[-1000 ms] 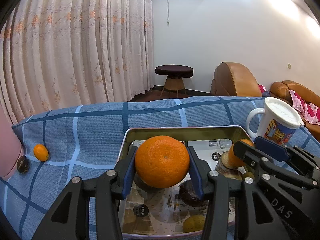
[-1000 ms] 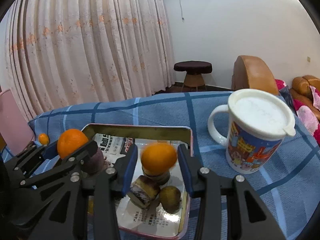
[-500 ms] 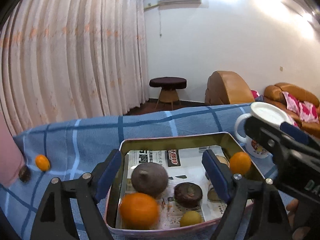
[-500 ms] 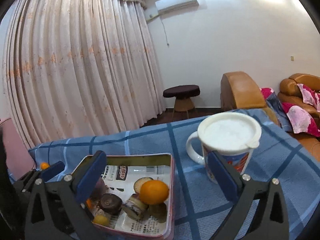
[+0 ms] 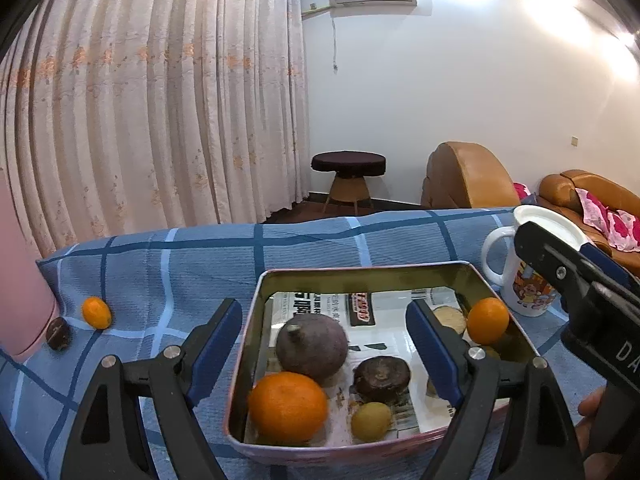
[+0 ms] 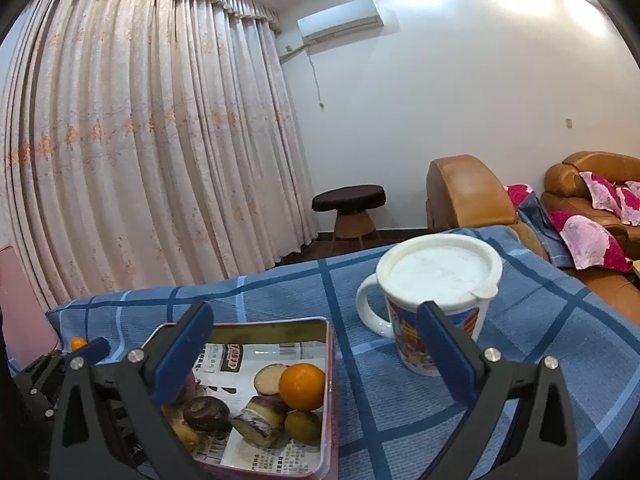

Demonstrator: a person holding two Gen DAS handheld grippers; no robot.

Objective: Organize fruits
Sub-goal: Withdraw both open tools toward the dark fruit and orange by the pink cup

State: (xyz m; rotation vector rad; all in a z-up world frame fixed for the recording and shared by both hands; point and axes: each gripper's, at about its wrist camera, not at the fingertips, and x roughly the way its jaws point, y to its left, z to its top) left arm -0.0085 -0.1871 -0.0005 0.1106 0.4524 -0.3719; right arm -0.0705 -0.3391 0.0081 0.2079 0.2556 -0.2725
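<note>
Hovering with fingers spread wide and empty, the left gripper (image 5: 326, 344) and right gripper (image 6: 316, 354) flank the tin (image 5: 360, 274) on the table (image 5: 180, 264), where a large orange (image 5: 287, 407) and small orange (image 6: 302, 386) lie

Both oranges (image 5: 287, 407) (image 6: 301, 386) dropped into tin (image 5: 360, 276) (tools now agape).

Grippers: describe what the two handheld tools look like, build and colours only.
Both are alike. The left gripper and the right gripper each have black plastic arms shaped like open triangles, silver bolt heads at the joints, and flat blue pads lining the fingers. The right gripper's body shows white lettering in the left wrist view.
</note>
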